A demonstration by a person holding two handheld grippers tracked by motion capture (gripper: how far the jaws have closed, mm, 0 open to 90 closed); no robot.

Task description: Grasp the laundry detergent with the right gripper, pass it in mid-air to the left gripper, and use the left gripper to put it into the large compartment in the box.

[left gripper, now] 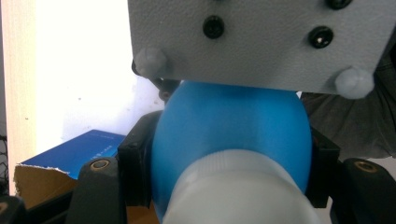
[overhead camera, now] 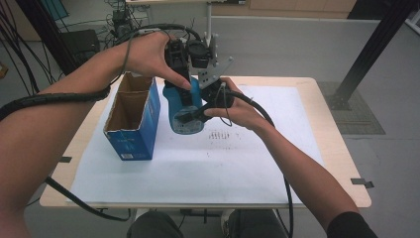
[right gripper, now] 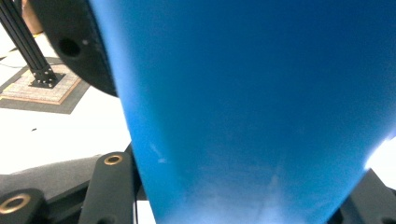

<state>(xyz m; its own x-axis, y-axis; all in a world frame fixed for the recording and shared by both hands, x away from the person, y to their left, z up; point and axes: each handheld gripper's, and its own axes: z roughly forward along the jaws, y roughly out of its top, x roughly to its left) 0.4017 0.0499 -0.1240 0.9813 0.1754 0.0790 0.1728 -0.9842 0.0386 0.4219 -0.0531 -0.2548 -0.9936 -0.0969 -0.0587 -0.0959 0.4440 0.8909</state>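
Note:
A blue plastic bottle [overhead camera: 184, 110] with a white cap [left gripper: 243, 191] hangs above the table's middle, held between both hands. My left gripper [overhead camera: 182, 89] comes down from above and is shut on the bottle's upper part just below the cap; in the left gripper view the black pads [left gripper: 135, 158] press on both sides of the blue bottle [left gripper: 229, 135]. My right gripper [overhead camera: 192, 116] reaches in from the right and is shut on the bottle's body; in the right gripper view the blue bottle [right gripper: 243, 102] stands between its jaws. Its grey plate [left gripper: 261, 42] sits just beyond the bottle.
An open blue cardboard box [overhead camera: 131, 121] stands left of the bottle on a white sheet [overhead camera: 223, 158] that covers the wooden table [overhead camera: 341, 148]. A black frame post [overhead camera: 369, 49] rises at the back right. Cables trail from both grippers across the front edge.

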